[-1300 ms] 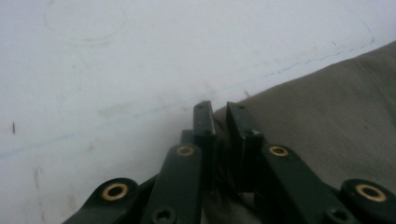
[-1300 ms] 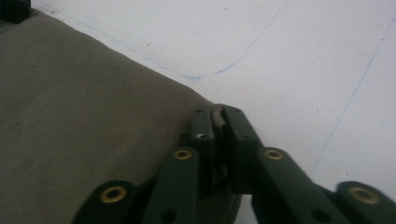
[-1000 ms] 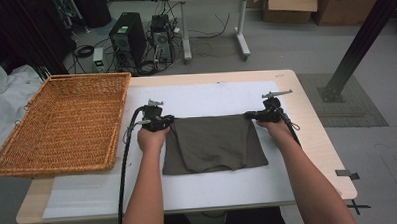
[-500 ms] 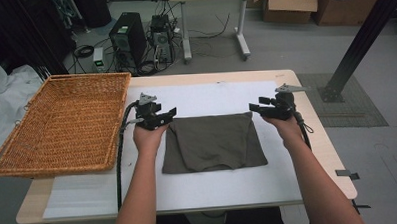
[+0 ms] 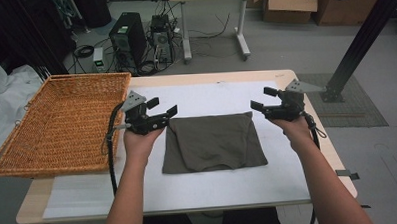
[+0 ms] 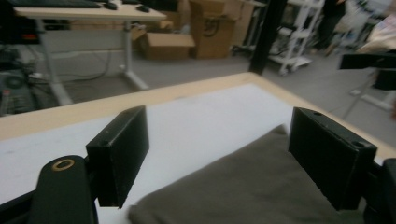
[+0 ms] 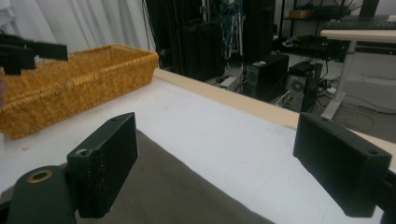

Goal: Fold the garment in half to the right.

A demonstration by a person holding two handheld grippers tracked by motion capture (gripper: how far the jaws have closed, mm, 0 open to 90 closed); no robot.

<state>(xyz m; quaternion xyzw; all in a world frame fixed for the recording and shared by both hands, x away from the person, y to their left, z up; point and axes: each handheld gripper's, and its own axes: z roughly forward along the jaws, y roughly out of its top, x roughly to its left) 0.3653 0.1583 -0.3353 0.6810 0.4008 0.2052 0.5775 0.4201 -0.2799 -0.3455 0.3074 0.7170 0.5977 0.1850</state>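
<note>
Wicker basket (image 5: 59, 122) at the table's (image 5: 265, 75) left end, on the white sheet (image 5: 206, 94). Left gripper (image 5: 162, 107) raised just off the upper left corner of the folded olive cloth (image 5: 212, 141); jaws have just been opening, now wide, nothing between them. Cloth lies flat mid-sheet, between the two hands. Right gripper (image 5: 260, 99) above the cloth's upper right corner; jaws also just opened wide, empty. Left gripper view adds the cloth edge (image 6: 243, 186) below the jaws and cardboard boxes (image 6: 210, 28) behind. Right gripper view shows the basket's side wall (image 7: 79, 84) and PC towers (image 7: 280, 74) on the floor.
</note>
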